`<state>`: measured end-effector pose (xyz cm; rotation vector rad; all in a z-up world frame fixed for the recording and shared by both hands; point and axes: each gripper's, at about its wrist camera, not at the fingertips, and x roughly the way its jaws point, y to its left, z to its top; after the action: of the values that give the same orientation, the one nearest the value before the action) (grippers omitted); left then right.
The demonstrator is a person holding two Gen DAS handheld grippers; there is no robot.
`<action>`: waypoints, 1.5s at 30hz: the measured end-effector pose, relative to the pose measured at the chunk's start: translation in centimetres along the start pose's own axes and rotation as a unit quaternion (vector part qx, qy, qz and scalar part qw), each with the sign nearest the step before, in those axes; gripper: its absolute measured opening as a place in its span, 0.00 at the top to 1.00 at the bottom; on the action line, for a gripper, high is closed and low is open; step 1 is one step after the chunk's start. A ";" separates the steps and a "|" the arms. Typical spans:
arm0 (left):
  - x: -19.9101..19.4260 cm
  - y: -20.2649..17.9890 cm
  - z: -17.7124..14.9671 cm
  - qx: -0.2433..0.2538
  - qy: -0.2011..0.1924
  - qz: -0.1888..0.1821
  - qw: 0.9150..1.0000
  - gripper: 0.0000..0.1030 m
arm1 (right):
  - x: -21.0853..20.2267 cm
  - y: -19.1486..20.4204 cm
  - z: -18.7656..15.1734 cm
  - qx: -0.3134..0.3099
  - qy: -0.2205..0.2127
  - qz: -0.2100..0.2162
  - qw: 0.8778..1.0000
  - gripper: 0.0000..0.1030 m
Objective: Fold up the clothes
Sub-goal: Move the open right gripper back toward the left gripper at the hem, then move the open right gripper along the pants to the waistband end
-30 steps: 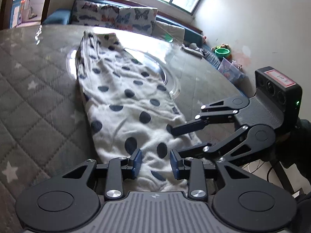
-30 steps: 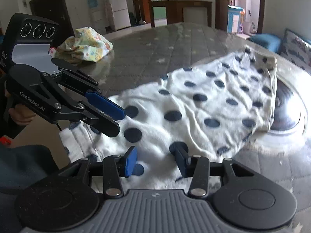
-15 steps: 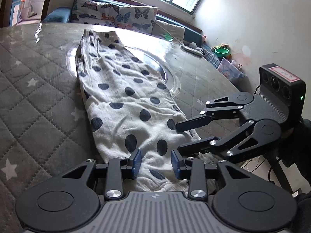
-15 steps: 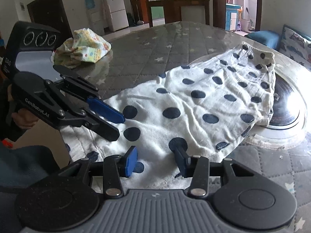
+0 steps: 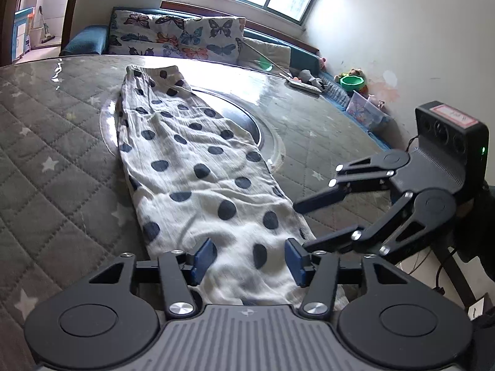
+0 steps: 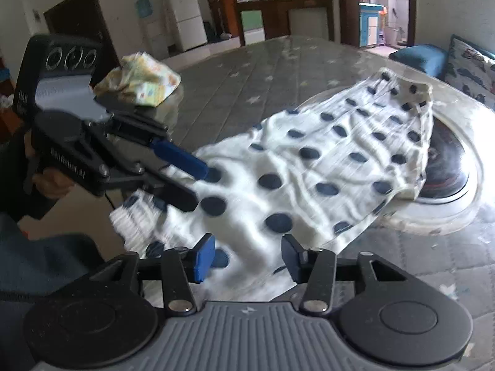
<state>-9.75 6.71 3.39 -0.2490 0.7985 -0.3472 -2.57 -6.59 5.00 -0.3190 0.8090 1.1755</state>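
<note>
While both grippers hang over the near hem of the spotted garment (image 5: 198,167), neither one has hold of it. The left gripper (image 5: 247,258) has just been spreading its jaws, and the cloth lies between and under its blue pads without being pinched. The right gripper (image 6: 247,255) has likewise been opening, with the hem loose beneath it; its fingers stand apart and grip nothing.

The garment, white with dark dots, lies stretched in a long strip on the quilted table (image 5: 46,142), its near end at the table edge by the grippers and its far end reaching toward the middle. It looks already narrowed lengthwise and laid fairly flat, with some wrinkles. By that reading, the crosswise folds that would bring one end over the other are not yet made, so most of the folding is left.

Further along, the cloth runs partly over a round glass turntable (image 5: 269,142), whose rim may catch the fabric. A crumpled patterned cloth (image 6: 139,77) sits well apart on the table's far left side, clear of the work. Beyond the table stands a sofa with butterfly cushions (image 5: 176,35) under the window.
</note>
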 end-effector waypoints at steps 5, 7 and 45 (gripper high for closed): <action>0.5 -0.2 1.3 0.011 -0.002 0.005 1.000 0.39 | -0.7 -2.4 1.5 0.023 -0.018 -0.021 0.999 0.44; 0.9 -0.2 1.9 0.012 0.000 0.008 1.000 0.37 | -0.7 -3.9 2.6 0.039 -0.026 -0.026 0.999 0.43; 6.3 3.4 5.0 -0.048 0.035 -0.012 0.998 0.27 | 15.3 -29.2 17.5 0.161 -0.090 -0.097 0.978 0.40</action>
<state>-1.27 7.79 1.42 -0.3373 0.8837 -0.3430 33.05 3.57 0.94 -0.0218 0.7762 0.8607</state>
